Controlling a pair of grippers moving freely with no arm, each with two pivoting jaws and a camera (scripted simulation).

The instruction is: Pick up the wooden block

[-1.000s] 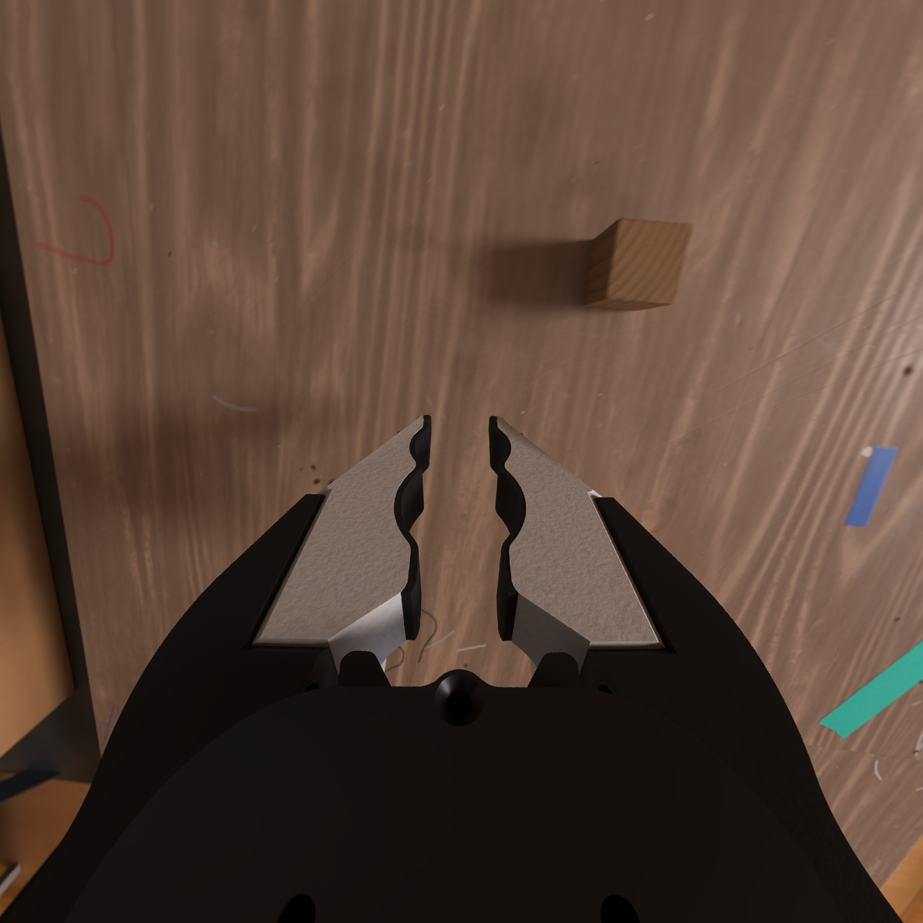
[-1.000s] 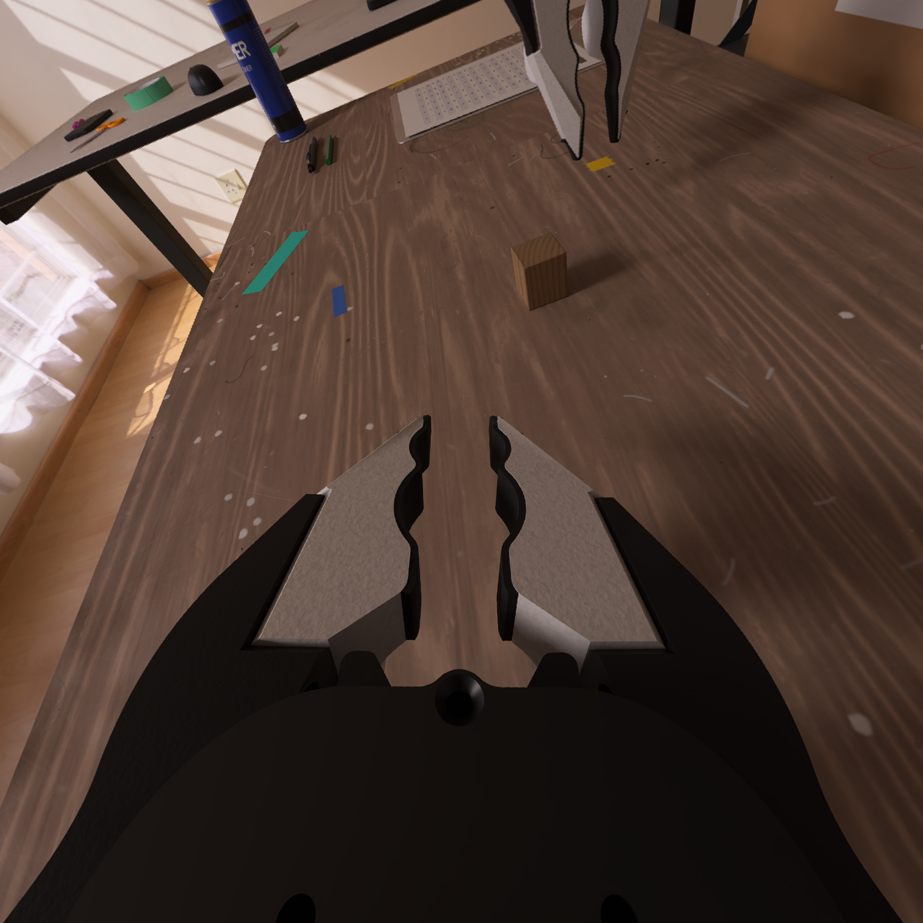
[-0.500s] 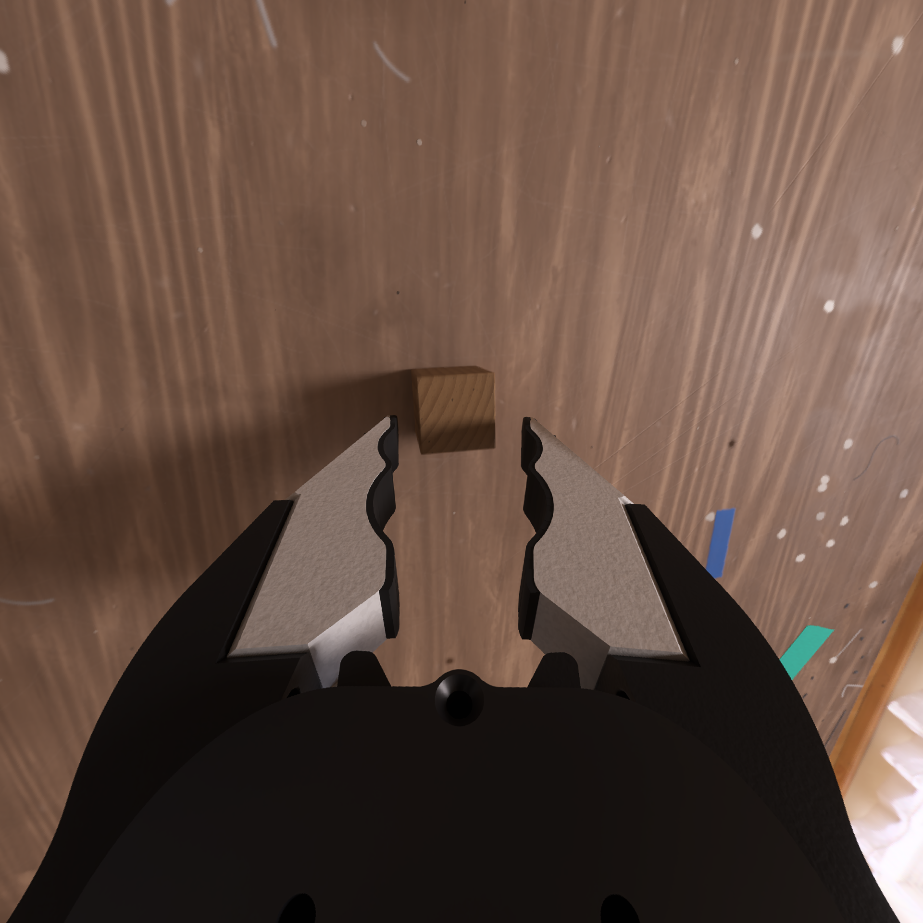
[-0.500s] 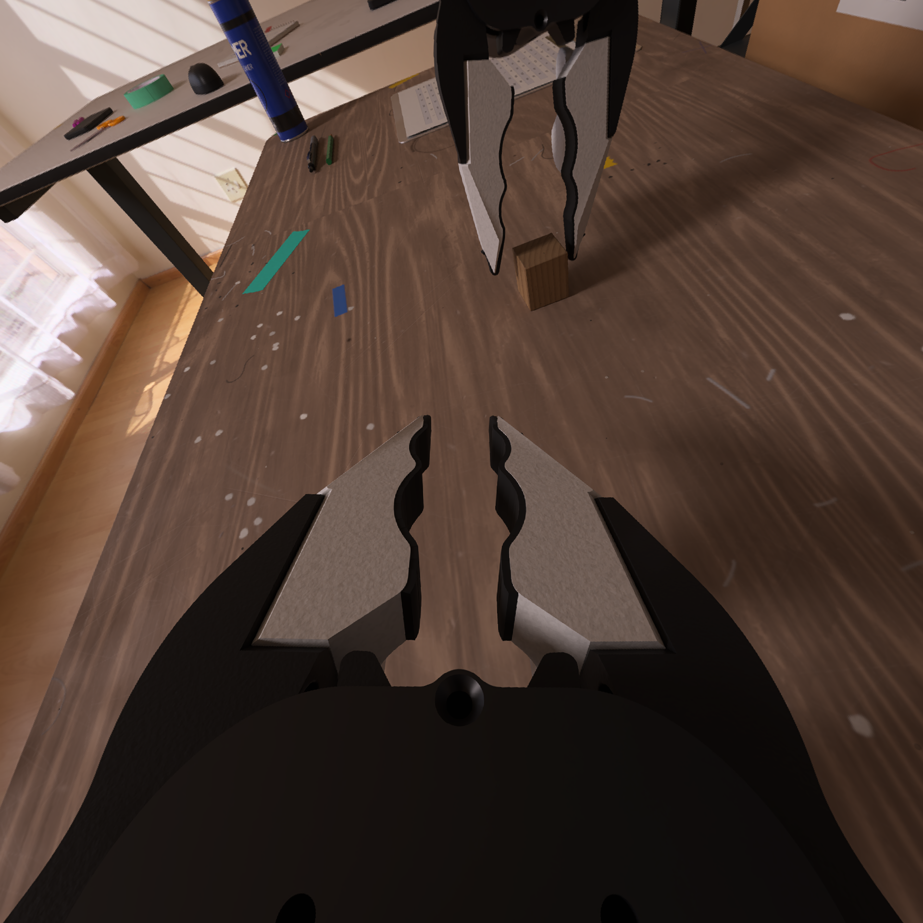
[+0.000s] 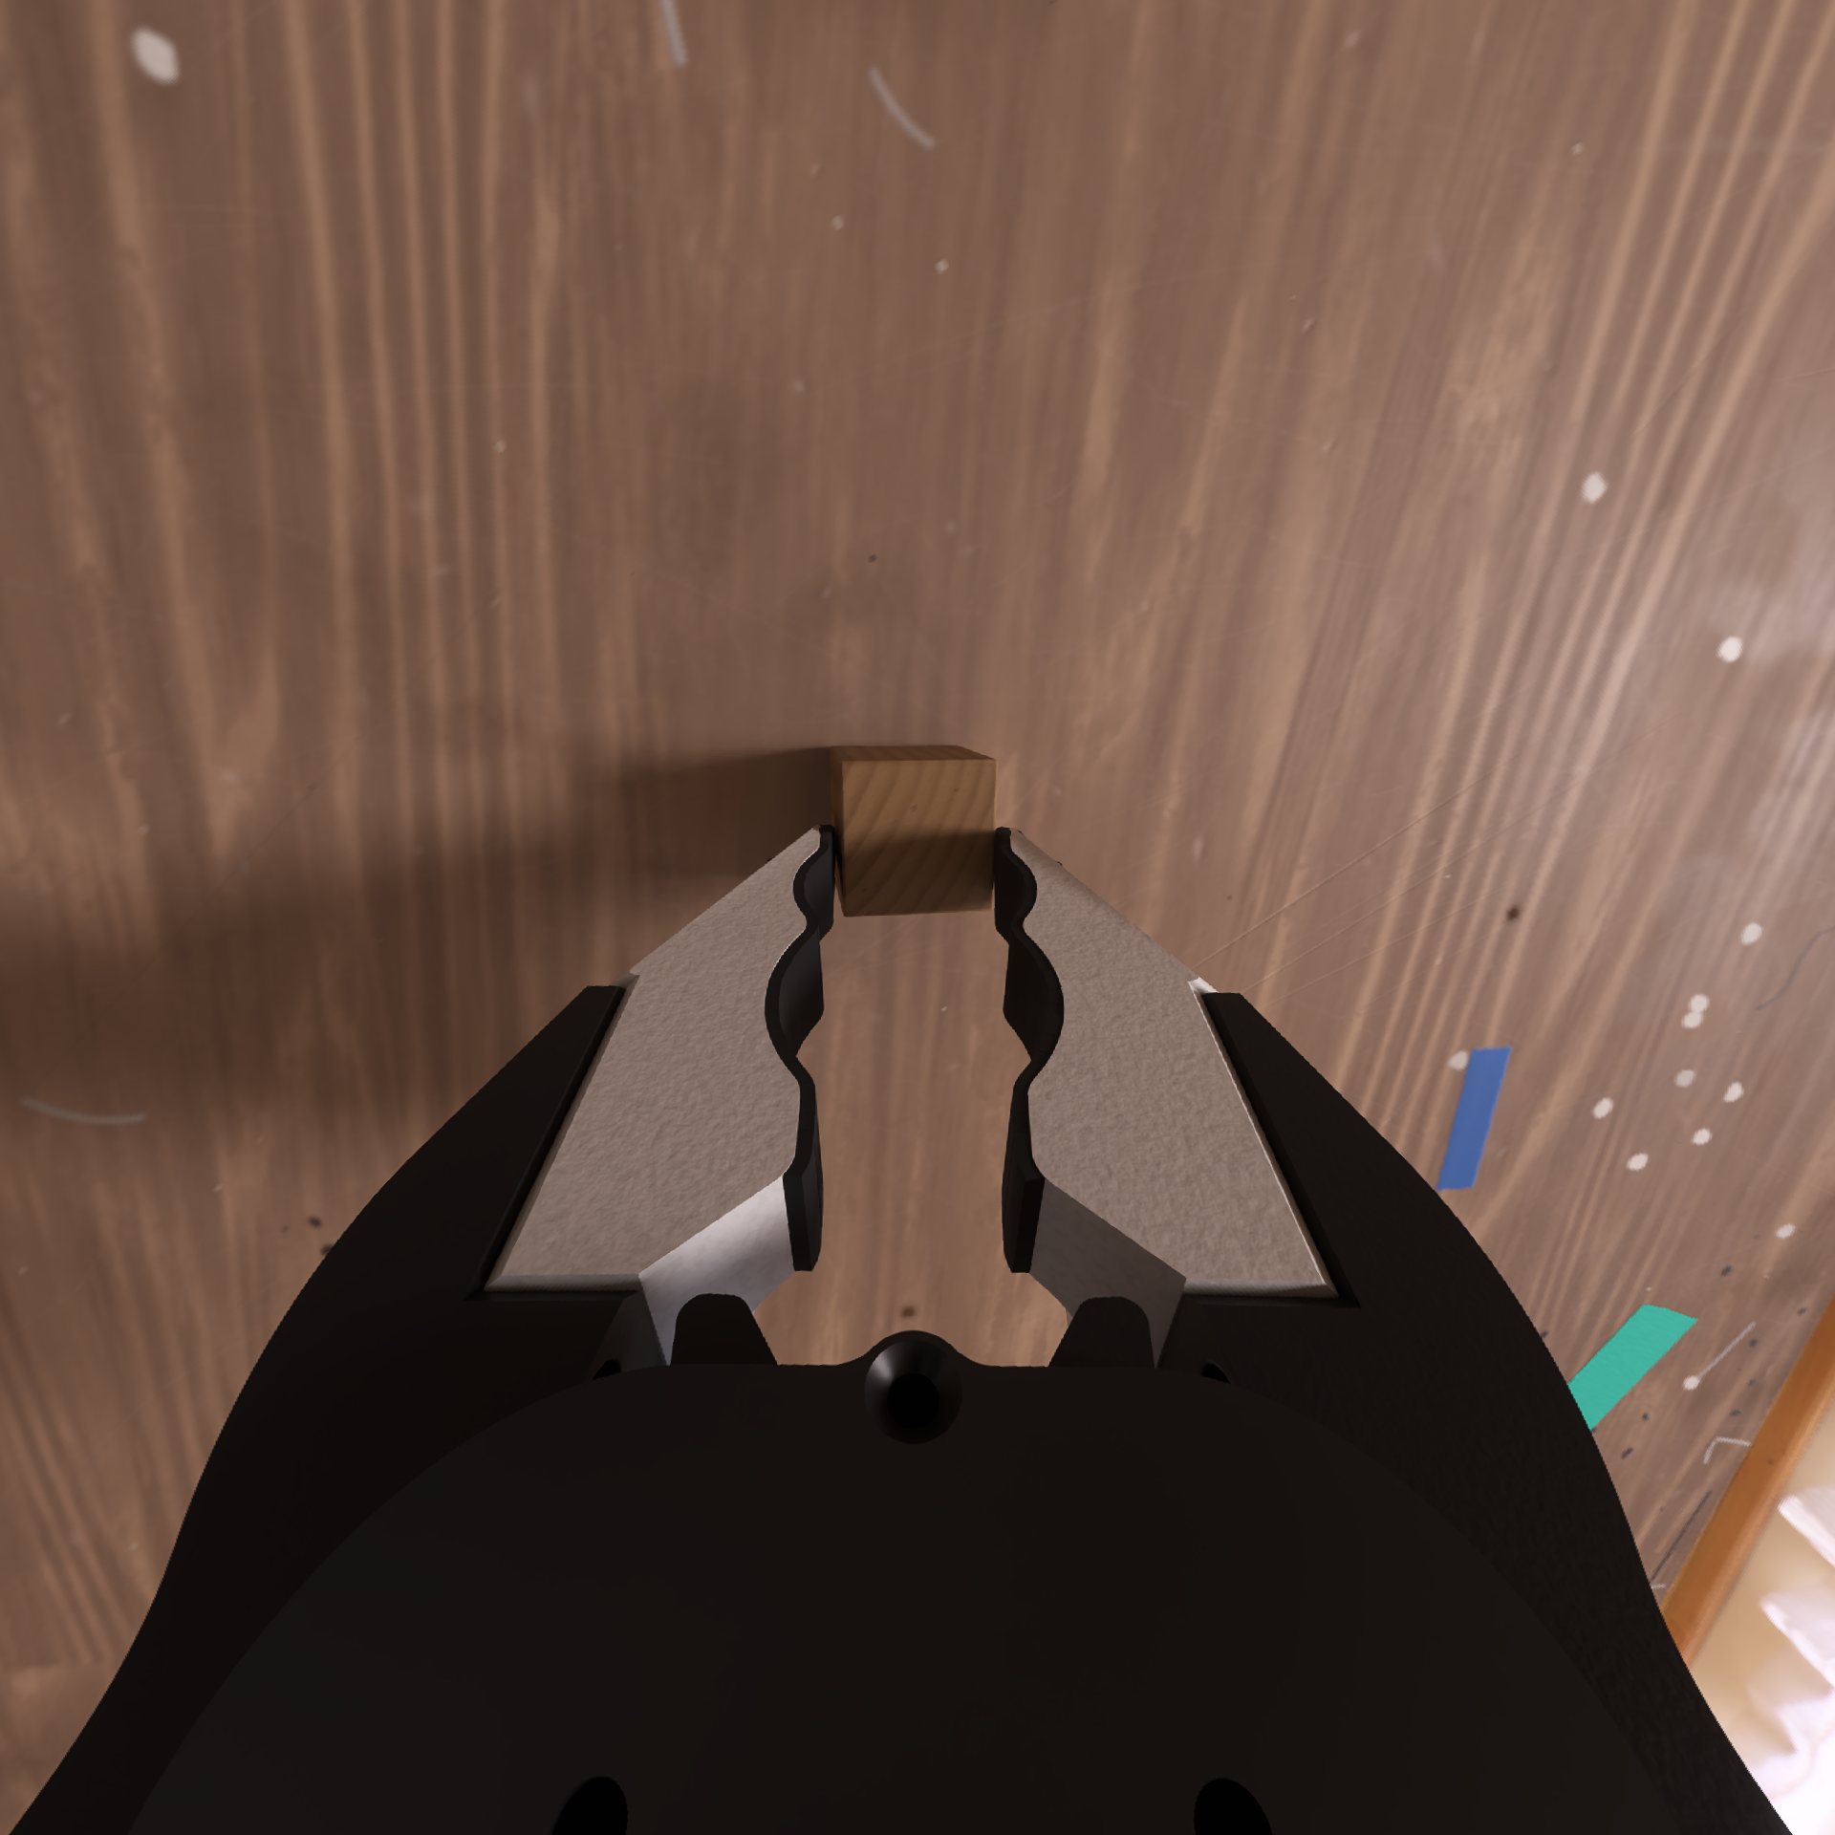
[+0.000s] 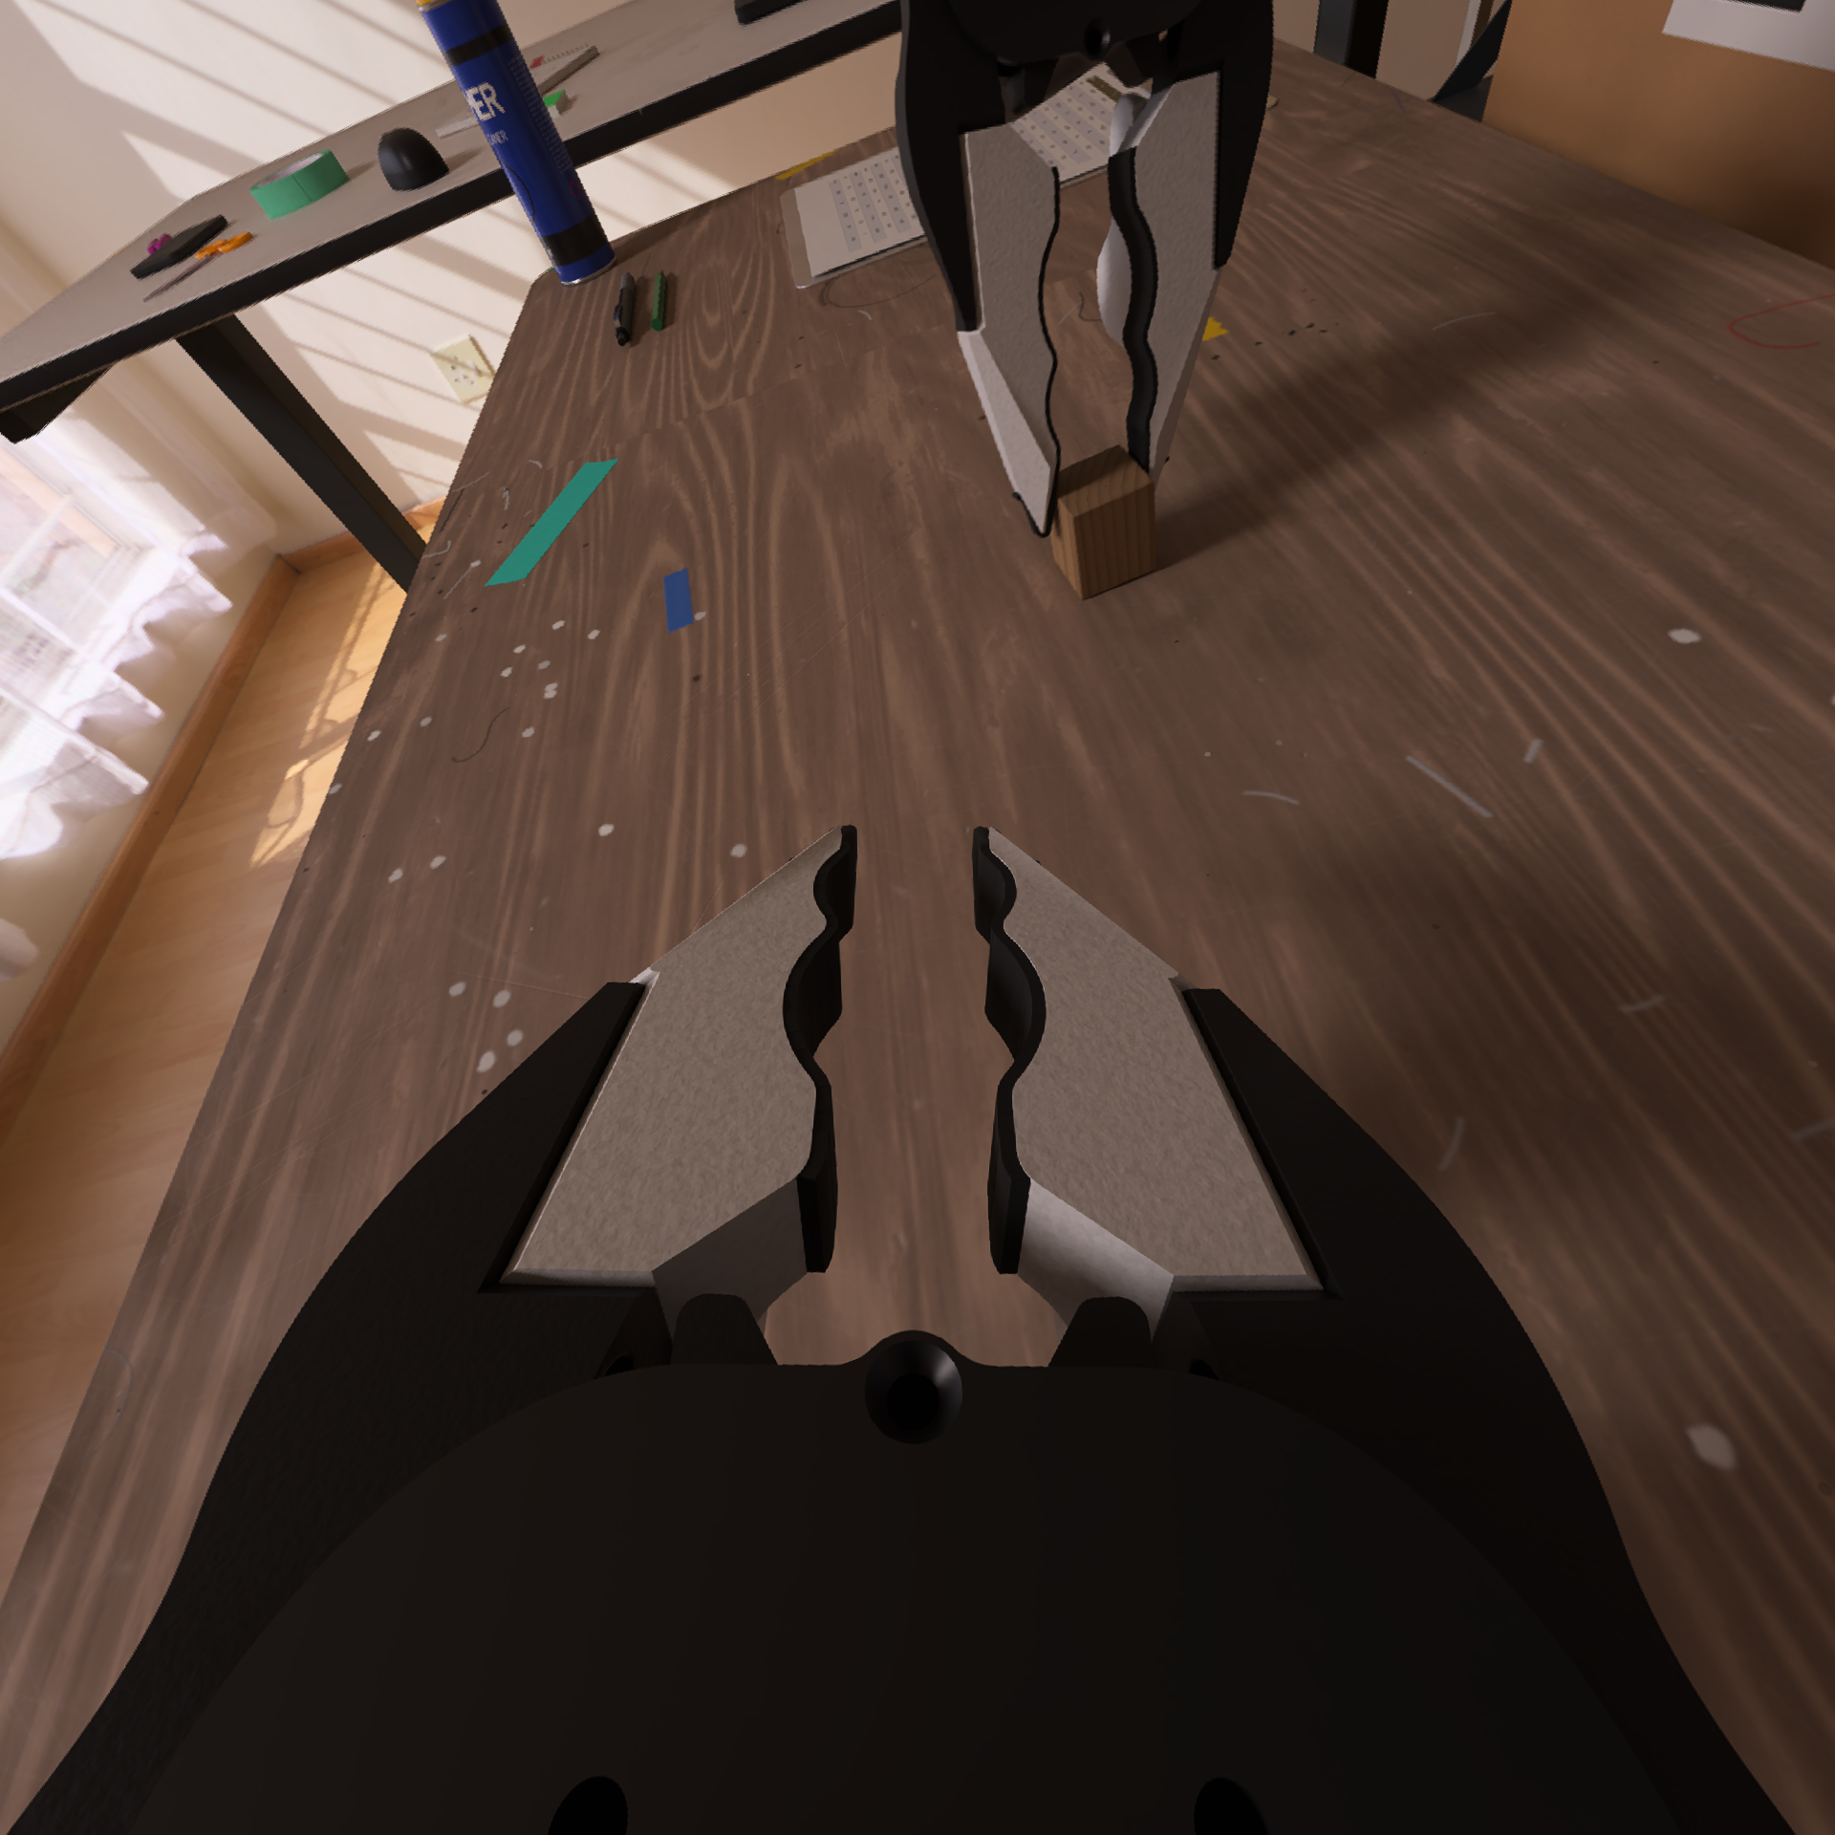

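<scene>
The wooden block (image 5: 916,824) is a small light-brown cube standing on the brown wooden table (image 5: 1291,496). My left gripper (image 5: 914,844) points down at it, and its two fingertips press on the block's left and right sides. In the right wrist view the block (image 6: 1107,536) rests on the table with the left gripper (image 6: 1092,492) upright over it, one finger on each side. My right gripper (image 6: 914,844) hovers low over the near part of the table, well short of the block. Its jaws stand a narrow gap apart and hold nothing.
A green tape strip (image 6: 551,521) and a blue one (image 6: 678,599) lie left of the block. A blue spray can (image 6: 526,149), two markers (image 6: 640,308) and a white keyboard (image 6: 864,213) sit at the far end. The table's left edge drops to the floor.
My left gripper came over the block, opened wider, dropped around it and closed onto its sides. My right gripper has not moved.
</scene>
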